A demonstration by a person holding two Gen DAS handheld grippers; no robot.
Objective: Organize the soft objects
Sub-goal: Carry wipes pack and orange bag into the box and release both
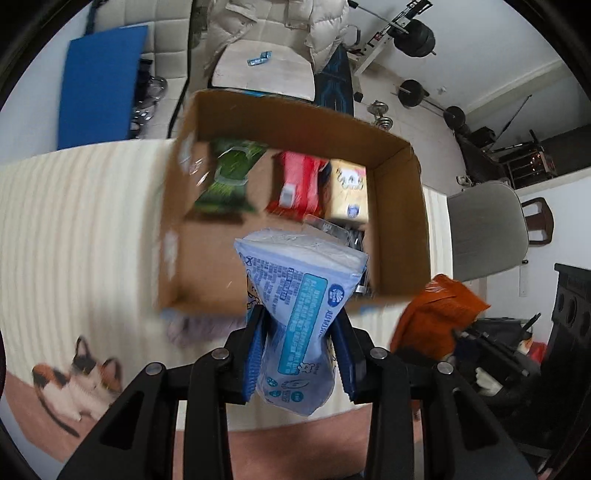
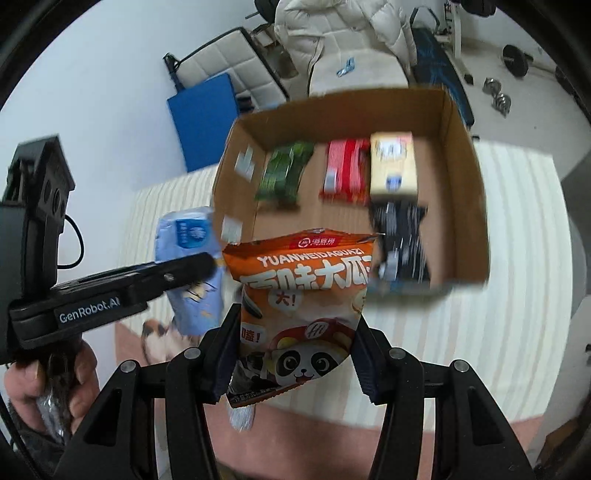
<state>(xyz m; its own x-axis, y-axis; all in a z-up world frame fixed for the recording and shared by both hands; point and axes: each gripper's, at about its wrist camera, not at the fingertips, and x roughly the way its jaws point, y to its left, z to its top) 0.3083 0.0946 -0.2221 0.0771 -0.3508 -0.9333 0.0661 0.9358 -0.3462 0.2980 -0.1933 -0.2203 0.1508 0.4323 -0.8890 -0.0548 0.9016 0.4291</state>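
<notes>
My left gripper (image 1: pixel 300 347) is shut on a light blue tissue pack (image 1: pixel 299 306), held in the air above the near edge of an open cardboard box (image 1: pixel 402 206). My right gripper (image 2: pixel 293 347) is shut on an orange snack bag (image 2: pixel 301 299) printed with a panda, also lifted in front of the box (image 2: pixel 465 206). Inside the box lie a green pack (image 1: pixel 229 177), a red pack (image 1: pixel 297 181), a yellow pack (image 1: pixel 349 190) and a dark item (image 2: pixel 404 236). The right wrist view also shows the left gripper (image 2: pixel 207 264) with the blue pack (image 2: pixel 192 273); the orange bag (image 1: pixel 439 310) appears at the right of the left wrist view.
The box stands on a cream striped mat (image 1: pixel 81 221) with a cat picture (image 1: pixel 77 380) at its near left corner. A chair with a white puffy jacket (image 1: pixel 273 29), a blue pad (image 1: pixel 99 81), weights (image 1: pixel 413 92) and a grey chair (image 1: pixel 487 229) surround it. A hand (image 2: pixel 44 380) grips the left tool.
</notes>
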